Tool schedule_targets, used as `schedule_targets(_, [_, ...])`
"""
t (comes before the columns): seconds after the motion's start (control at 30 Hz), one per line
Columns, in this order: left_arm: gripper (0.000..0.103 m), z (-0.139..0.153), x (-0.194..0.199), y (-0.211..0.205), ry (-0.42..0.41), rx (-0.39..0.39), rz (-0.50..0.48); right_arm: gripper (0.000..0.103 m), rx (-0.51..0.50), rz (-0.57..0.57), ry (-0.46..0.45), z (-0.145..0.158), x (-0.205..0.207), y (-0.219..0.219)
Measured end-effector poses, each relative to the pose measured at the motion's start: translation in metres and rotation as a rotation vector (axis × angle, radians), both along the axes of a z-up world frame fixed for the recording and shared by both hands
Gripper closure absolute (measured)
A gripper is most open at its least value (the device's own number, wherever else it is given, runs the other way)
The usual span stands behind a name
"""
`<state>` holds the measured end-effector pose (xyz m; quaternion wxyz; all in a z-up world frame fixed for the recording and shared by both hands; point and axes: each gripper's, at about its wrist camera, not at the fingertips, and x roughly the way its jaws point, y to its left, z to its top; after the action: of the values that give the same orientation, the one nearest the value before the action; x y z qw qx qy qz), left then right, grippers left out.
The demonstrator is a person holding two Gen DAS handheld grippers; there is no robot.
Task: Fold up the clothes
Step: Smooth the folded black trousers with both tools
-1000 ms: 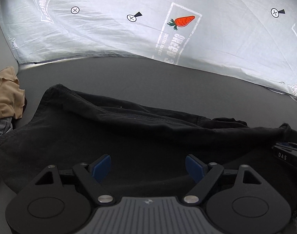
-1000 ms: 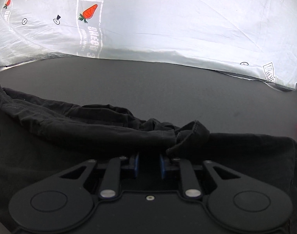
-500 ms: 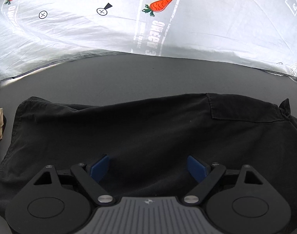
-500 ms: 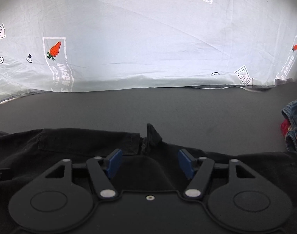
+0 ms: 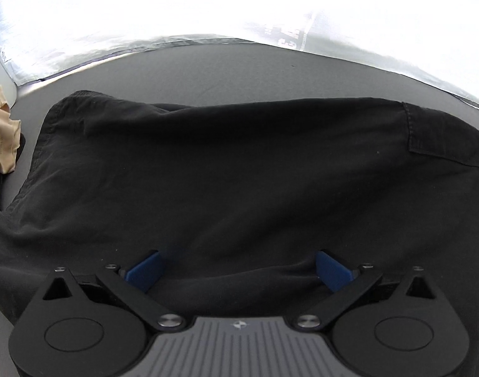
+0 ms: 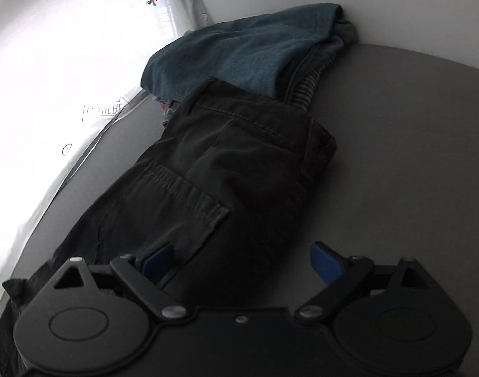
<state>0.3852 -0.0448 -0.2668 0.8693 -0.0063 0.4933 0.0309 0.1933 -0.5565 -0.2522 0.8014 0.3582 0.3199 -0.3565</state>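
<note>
Looks like mid-fold: black trousers (image 5: pixel 239 169) flat on the grey tabletop (image 6: pixel 412 132), left hand-held gripper (image 5: pixel 238 270) and right hand-held gripper (image 6: pixel 242 262) both just opened wide and gripping nothing, so probably regrip the near edge next.

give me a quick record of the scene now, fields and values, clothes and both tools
garment being folded: black trousers, spread on the dark table
left tool: open, above the trousers, nothing gripped
right tool: open, its jaws have just been opening, trousers under one side, no grip
waistband end: trousers waistband reaches the pile of blue clothes
other clothes: beige garment at the left edge of the left view
backdrop: white sheet with carrot prints
</note>
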Motion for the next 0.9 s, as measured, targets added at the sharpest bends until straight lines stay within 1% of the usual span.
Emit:
schedule_targets(0.03, [0.0,0.002,-0.001,0.001,0.002,0.002,0.011,0.01,0.025,0.001,-0.018,-0.006,0.004,-0.007])
schedule_targets(0.1, [0.0,0.005,-0.004,0.004,0.005,0.008,0.032,0.04,0.052,0.013,-0.017,-0.015,0.017,-0.014])
schedule_targets(0.13, [0.0,0.007,-0.006,0.003,0.003,0.022,0.036,0.049,0.026,0.018,-0.001,-0.012,0.023,-0.012])
schedule_targets(0.17, [0.0,0.009,-0.008,0.002,0.001,0.036,0.04,0.068,-0.03,0.037,0.014,-0.002,0.027,-0.007])
schedule_targets(0.2, [0.0,0.011,-0.01,0.002,-0.002,0.05,0.044,0.075,-0.094,0.062,0.026,0.01,0.03,-0.002])
schedule_targets(0.23, [0.0,0.013,-0.014,0.004,-0.008,0.06,0.057,0.077,-0.151,0.075,0.032,0.022,0.031,0.002])
schedule_targets(0.27, [0.0,0.016,-0.019,0.007,-0.015,0.07,0.069,0.078,-0.202,0.08,0.034,0.035,0.029,0.005])
schedule_targets(0.3, [0.0,0.019,-0.024,0.011,-0.026,0.075,0.085,0.078,-0.24,0.083,0.049,0.041,0.029,0.006])
schedule_targets(0.33, [0.0,0.021,-0.032,0.017,-0.04,0.077,0.108,0.078,-0.254,0.086,0.087,0.036,0.032,0.005])
schedule_targets(0.4, [0.0,0.026,-0.047,0.035,-0.057,0.08,0.164,0.078,-0.263,0.093,0.184,0.015,0.041,0.0])
schedule_targets(0.47, [0.0,0.03,-0.059,0.055,-0.07,0.089,0.228,0.075,-0.301,0.099,0.25,0.009,0.046,0.006])
schedule_targets(0.53, [0.0,0.034,-0.07,0.076,-0.079,0.1,0.301,0.063,-0.345,0.105,0.309,0.005,0.05,0.015])
schedule_targets(0.57, [0.0,0.036,-0.074,0.089,-0.083,0.089,0.348,0.051,-0.38,0.104,0.329,0.008,0.051,0.022])
schedule_targets(0.6, [0.0,0.037,-0.077,0.102,-0.086,0.077,0.395,0.043,-0.424,0.101,0.344,0.013,0.05,0.03])
schedule_targets(0.67, [0.0,0.034,-0.075,0.133,-0.087,0.054,0.485,0.043,-0.487,0.137,0.347,0.023,0.049,0.046])
schedule_targets(0.73, [0.0,0.028,-0.073,0.153,-0.065,0.079,0.542,0.043,-0.527,0.171,0.344,0.032,0.047,0.062])
schedule_targets(0.83, [0.0,0.018,-0.07,0.182,-0.033,0.119,0.624,0.042,-0.556,0.229,0.344,0.043,0.049,0.086])
schedule_targets(0.87, [0.001,0.021,-0.069,0.184,-0.042,0.142,0.628,0.042,-0.568,0.256,0.341,0.048,0.05,0.097])
schedule_targets(0.9, [0.001,0.025,-0.068,0.184,-0.058,0.188,0.621,0.042,-0.585,0.289,0.334,0.053,0.052,0.109])
